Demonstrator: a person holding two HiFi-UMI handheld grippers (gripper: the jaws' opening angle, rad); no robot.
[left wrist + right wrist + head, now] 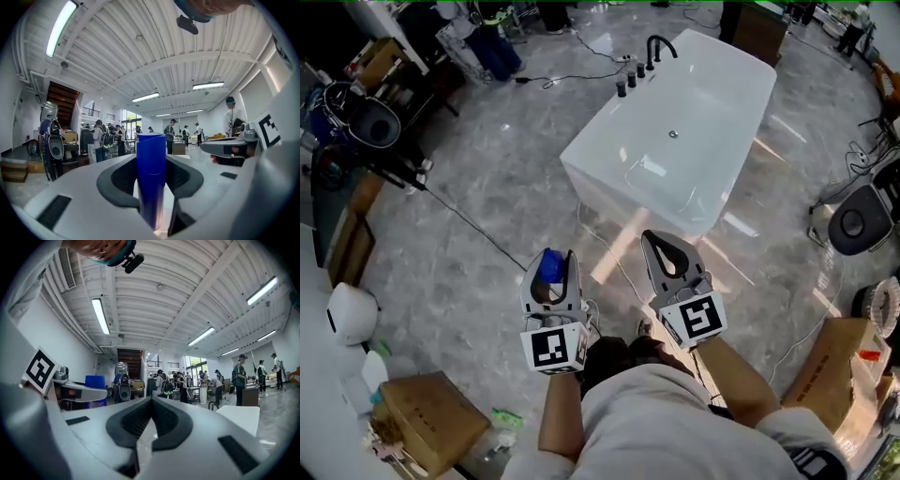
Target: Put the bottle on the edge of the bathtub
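Well, we pinch the tall blue plastic bottle in the left gripper, right gripper closed and empty, white rectangular bathtub far ahead, so we risk tipping it off the narrow rim.

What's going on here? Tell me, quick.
A person carries a gripper in each hand. The left gripper is clamped on a blue bottle between its fingers; the right gripper is shut and empty. The white bathtub stands ahead, and the bottle is not yet on its edge.
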